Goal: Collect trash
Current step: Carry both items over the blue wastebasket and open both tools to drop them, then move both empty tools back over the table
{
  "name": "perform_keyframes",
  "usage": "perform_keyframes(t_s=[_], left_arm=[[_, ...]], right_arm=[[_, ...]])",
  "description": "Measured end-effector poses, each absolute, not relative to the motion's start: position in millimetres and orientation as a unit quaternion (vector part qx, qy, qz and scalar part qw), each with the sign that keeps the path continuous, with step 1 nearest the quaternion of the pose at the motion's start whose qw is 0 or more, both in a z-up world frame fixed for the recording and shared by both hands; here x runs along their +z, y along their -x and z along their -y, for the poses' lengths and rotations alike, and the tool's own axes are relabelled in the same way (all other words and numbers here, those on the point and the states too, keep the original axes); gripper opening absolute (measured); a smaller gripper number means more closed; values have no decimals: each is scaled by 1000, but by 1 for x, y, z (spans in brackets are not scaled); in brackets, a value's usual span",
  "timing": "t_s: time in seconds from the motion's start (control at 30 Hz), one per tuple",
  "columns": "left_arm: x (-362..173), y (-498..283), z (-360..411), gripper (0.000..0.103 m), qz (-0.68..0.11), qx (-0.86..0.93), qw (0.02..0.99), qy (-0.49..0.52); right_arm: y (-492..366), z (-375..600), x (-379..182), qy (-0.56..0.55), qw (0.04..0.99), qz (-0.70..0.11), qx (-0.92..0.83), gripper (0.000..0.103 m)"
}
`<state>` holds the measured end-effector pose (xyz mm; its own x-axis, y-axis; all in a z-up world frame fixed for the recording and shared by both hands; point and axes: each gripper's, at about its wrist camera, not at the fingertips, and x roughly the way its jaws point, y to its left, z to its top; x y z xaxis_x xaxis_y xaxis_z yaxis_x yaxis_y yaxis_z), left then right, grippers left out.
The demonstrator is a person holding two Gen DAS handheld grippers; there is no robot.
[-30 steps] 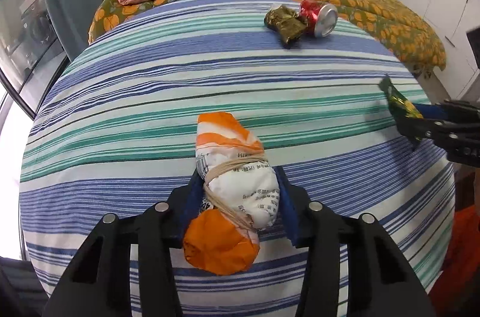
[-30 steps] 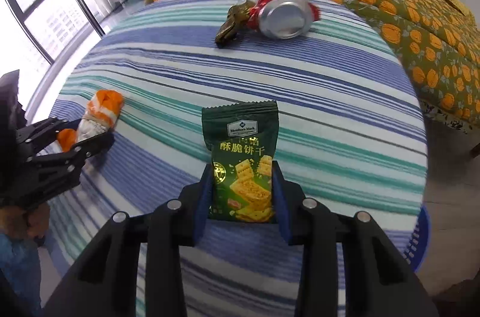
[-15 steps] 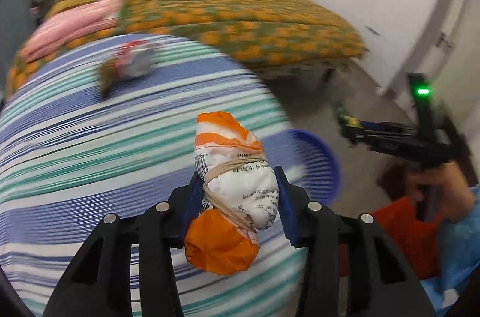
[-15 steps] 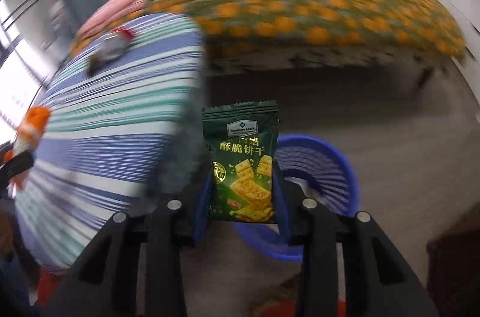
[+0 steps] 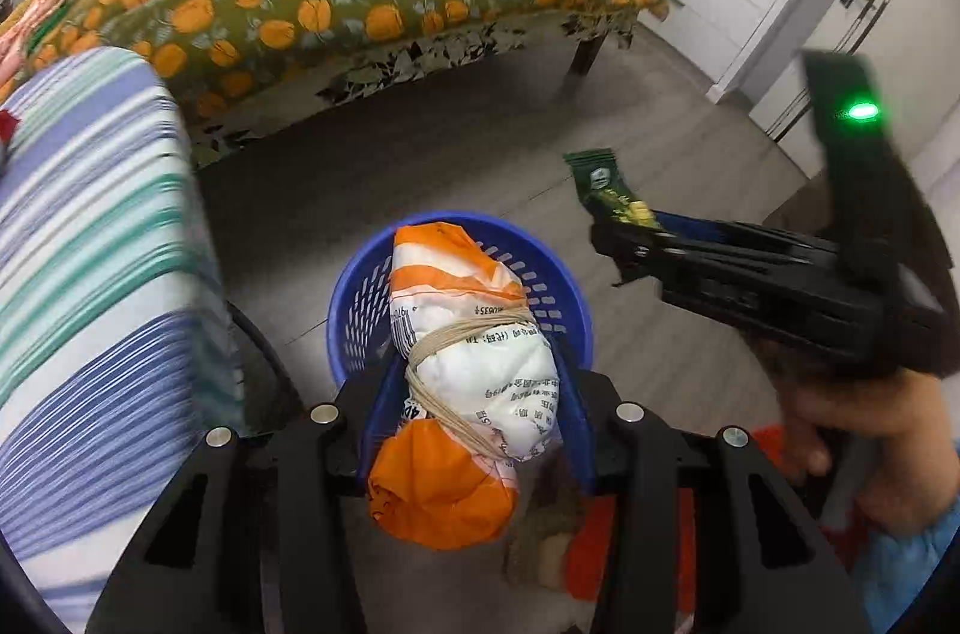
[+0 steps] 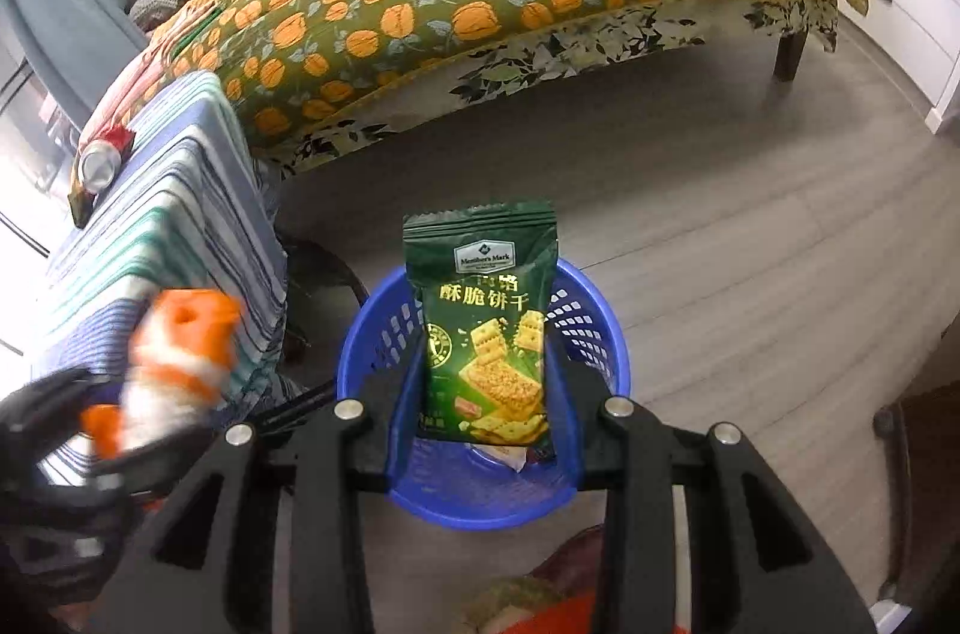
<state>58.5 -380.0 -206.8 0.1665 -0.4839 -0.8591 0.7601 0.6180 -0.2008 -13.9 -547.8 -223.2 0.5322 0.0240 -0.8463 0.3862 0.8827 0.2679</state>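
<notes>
Trash is being counted as four pieces: one orange-and-white wrapped bundle [image 5: 462, 370], one green cracker packet [image 6: 483, 328], and one crushed can [image 6: 99, 163] with one dark wrapper [image 6: 79, 208] being left on the striped tablecloth [image 6: 174, 208]. The bundle is being clamped by the left gripper [image 5: 480, 388], the packet by the right gripper [image 6: 483, 388]. Both are being angled downward over one blue basket [image 6: 594, 328].

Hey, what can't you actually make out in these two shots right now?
- Basket contents: right wrist view, biscuit packet and hand-held gripper fingers cover the inside.
- Same in left wrist view: orange bundle blocks it.
- Can: right wrist view, small, label unreadable.
- Bundle there: motion-blurred.
</notes>
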Motion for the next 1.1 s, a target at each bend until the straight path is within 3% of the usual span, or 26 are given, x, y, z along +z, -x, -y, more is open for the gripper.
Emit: perform_keyframes(t_s=[0.1,0.13,0.2,0.37,0.53,0.7,0.87,1.1], left_arm=[[-226,-65,397,50,-500,-413,750,-135],[-231,-69,402,59,-497,-412,751,-136],[-237,-74,409,79,-496,-397,759,-144],[-215,-76,391,86,-486,-393,772,-113],[-161,-61,348,93,-434,-400,801,-94],[-139,-57,280,96,-400,-370,831,-113],[-147,-83,181,96,-416,-269,862,-113],[-155,-120,67,96,-432,-160,884,-84]], right_arm=[[12,555,-227,-231,847,-466,-106,41],[11,557,-228,-234,847,-464,-107,54],[12,564,-227,-250,847,-454,-115,69],[17,571,-218,-257,854,-433,-130,71],[17,563,-216,-238,855,-434,-155,89],[19,545,-207,-198,870,-421,-164,90],[20,502,-192,-108,896,-401,-158,90],[5,385,-173,-70,913,-397,-54,91]])
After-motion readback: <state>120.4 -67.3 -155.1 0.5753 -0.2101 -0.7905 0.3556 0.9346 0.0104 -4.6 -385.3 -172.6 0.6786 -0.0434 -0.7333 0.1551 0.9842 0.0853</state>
